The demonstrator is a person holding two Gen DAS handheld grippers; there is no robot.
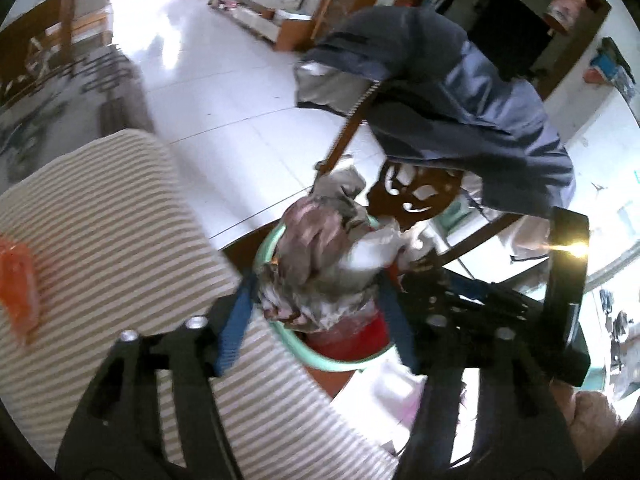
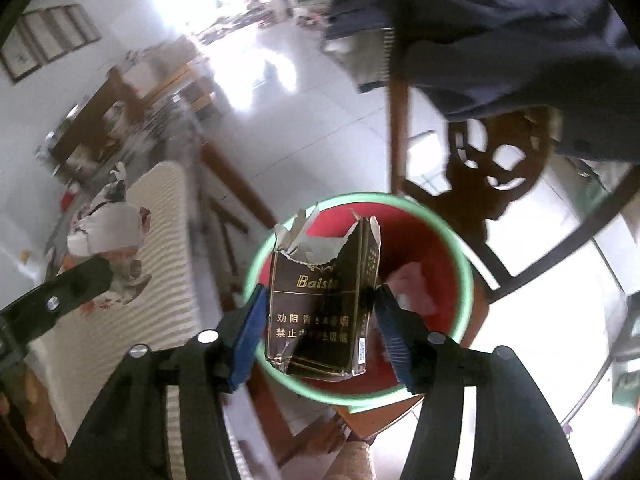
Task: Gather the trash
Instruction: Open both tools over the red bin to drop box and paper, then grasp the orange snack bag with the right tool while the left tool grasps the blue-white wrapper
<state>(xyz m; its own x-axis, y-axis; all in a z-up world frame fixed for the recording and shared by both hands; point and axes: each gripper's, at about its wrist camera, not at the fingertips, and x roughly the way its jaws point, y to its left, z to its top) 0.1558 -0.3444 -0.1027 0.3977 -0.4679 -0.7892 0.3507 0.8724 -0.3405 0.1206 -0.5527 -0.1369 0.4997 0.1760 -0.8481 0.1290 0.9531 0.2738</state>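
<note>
Showing the right gripper (image 2: 318, 312) clamping a torn cigarette pack (image 2: 320, 300) directly above the red bin (image 2: 432, 240); left gripper (image 1: 316, 304) clasps crumpled wrappers (image 1: 320, 256) over the same bin.

Left hand-held gripper (image 1: 316, 300) clamps crumpled wrapper (image 1: 320, 256) above bin (image 1: 340, 362).

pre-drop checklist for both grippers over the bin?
1. Right gripper pinches the torn cigarette pack: ok.
2. Pack over the bin mouth, inside the green rim: ok.
3. Left gripper grips the crumpled wad: ok.
4. Wad over the bin: ok, near its edge.
5. Room left in the bin: ok, red inside visible.
6. Clearance from the chair beside the bin: cannot tell.
</note>
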